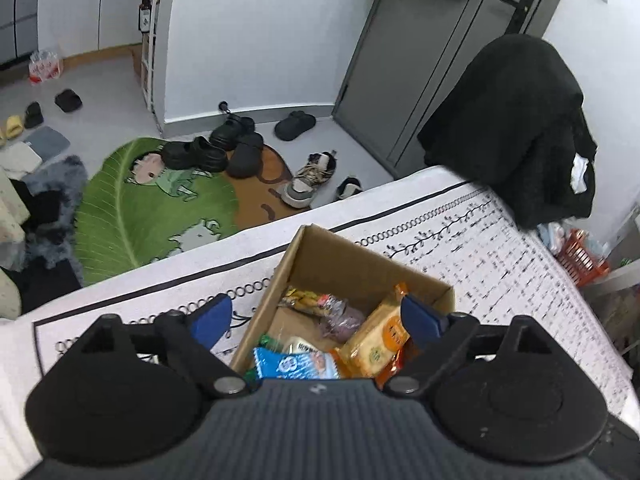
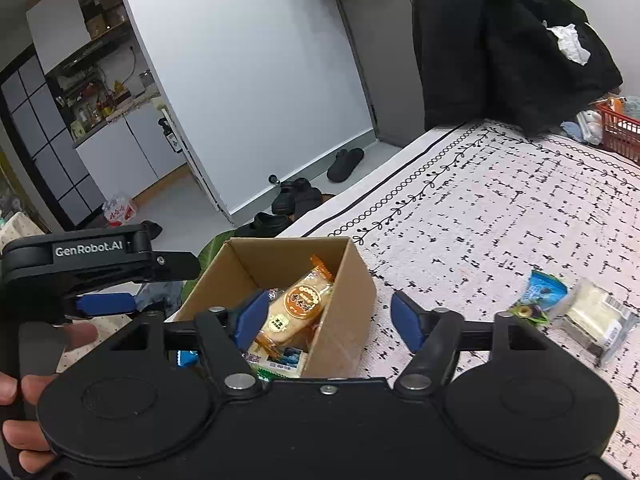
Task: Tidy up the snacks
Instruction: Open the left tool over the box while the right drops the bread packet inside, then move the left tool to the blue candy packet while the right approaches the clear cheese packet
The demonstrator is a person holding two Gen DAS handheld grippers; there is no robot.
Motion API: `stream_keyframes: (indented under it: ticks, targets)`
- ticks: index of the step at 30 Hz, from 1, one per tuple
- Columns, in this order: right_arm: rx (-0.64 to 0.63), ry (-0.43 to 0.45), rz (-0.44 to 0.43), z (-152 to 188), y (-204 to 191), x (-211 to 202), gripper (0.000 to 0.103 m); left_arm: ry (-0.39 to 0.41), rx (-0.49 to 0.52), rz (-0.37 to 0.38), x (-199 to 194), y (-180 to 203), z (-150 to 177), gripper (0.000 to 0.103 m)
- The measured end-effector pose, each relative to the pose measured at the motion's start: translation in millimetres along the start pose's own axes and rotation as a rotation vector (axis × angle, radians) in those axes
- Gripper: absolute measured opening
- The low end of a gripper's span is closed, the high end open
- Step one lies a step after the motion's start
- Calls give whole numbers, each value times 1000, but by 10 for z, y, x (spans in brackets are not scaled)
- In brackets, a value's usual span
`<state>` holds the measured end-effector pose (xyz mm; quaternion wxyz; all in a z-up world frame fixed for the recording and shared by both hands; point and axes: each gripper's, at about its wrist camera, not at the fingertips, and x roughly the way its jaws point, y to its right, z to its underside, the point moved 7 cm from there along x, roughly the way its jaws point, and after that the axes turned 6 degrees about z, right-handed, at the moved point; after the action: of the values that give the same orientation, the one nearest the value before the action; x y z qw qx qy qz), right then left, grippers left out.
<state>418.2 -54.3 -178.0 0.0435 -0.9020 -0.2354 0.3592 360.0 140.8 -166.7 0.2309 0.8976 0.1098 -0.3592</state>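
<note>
Two snack packets on tablecloth right of spread right hand-held gripper, cardboard box between its fingers

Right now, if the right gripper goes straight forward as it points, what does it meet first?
Probably the right wall of the open brown cardboard box, which stands between the open jaws of the right gripper; depth is unclear.
</note>
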Motion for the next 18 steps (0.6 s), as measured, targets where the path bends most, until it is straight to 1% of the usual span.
stream_keyframes:
  ticks: [2,7,10,13,17,18]
  targets:
    - [-3,5,0,-10,32,-44,81,-3,1,-5,-46,34,12,93]
    - [-1,2,-7,-9,116,-122,88,1,6,-22,-157,133,59,95]
    - [7,-7,-7,0,172,-159,91,-5,-3,-31,-215,166,141,98]
    - [18,-10,-8,10,237,-209,97,-17,-15,-37,-265,173,227,103]
    - [51,-3,-4,12,361,-277,103,-15,-38,-55,-353,166,294,103]
    - [61,-2,-5,10,396,-291,103,-15,-40,-56,-372,169,303,103]
